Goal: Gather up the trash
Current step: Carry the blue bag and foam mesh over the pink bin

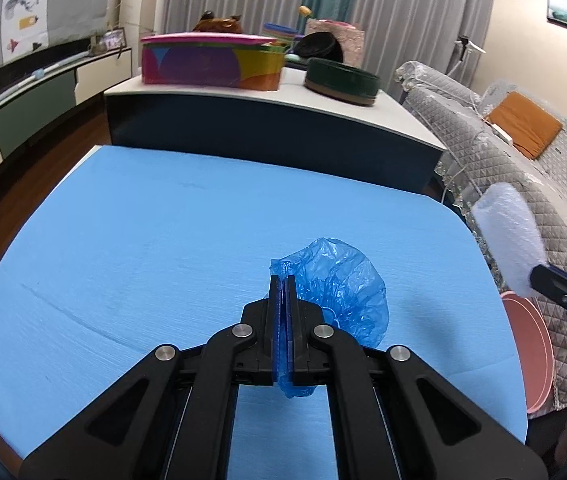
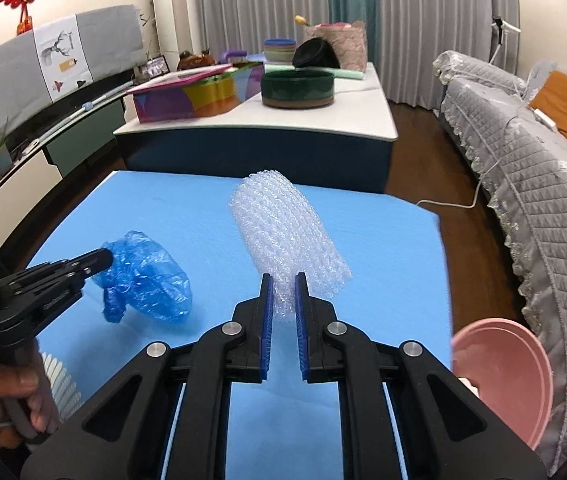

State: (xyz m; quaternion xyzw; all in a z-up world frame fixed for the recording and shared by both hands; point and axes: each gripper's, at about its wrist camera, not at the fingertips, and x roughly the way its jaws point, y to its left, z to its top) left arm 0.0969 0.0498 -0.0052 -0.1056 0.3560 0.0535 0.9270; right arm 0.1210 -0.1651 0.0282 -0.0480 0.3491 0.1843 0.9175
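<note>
Risk of slippage: left gripper [image 1: 282,280] clamped tight on thin blue plastic bag [image 1: 339,284] above blue mat [image 1: 123,240]; right gripper [image 2: 283,280] pinching only bubble wrap [image 2: 287,232] corner, short of pink basin [image 2: 523,380].

The desk [image 2: 383,248] has a plain light blue top. The plastic bag [image 2: 151,276] is translucent blue, the bubble wrap [image 2: 283,232] clear white with a dotted pattern. The basin [image 2: 515,368] is pink, the sofa cover [image 2: 543,208] grey quilted.
</note>
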